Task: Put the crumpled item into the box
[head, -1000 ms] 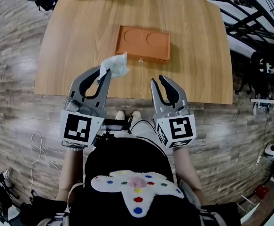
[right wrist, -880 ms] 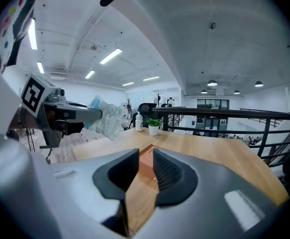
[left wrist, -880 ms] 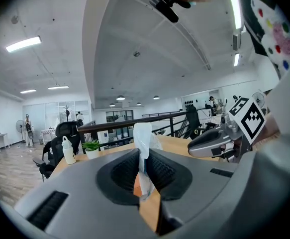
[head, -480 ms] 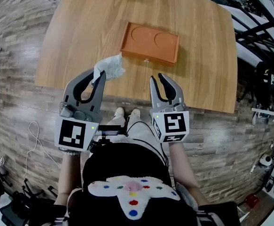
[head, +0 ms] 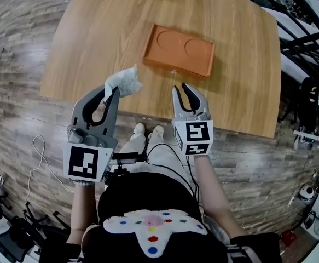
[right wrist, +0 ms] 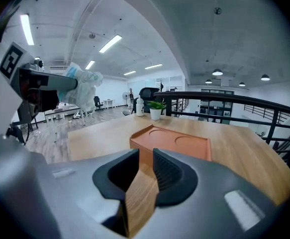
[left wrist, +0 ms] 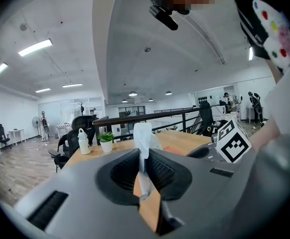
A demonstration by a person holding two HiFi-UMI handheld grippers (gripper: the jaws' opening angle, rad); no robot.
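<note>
Crumpled item (head: pixel 123 83): white, soft, near weightless by my judgement. A corner pinch will do. My left gripper (head: pixel 111 92) clamps it above the table (head: pixel 93 37) edge, short of the box (head: pixel 179 49). Right gripper (head: pixel 182 89): jaws slightly apart, empty.

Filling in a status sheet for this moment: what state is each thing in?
left gripper: shut on the item, held in the air.
item: crumpled, pinched, not yet in the box.
right gripper: open, empty.
box: flat on the table, lid apparently shut.
plant: upright in its pot.
</note>
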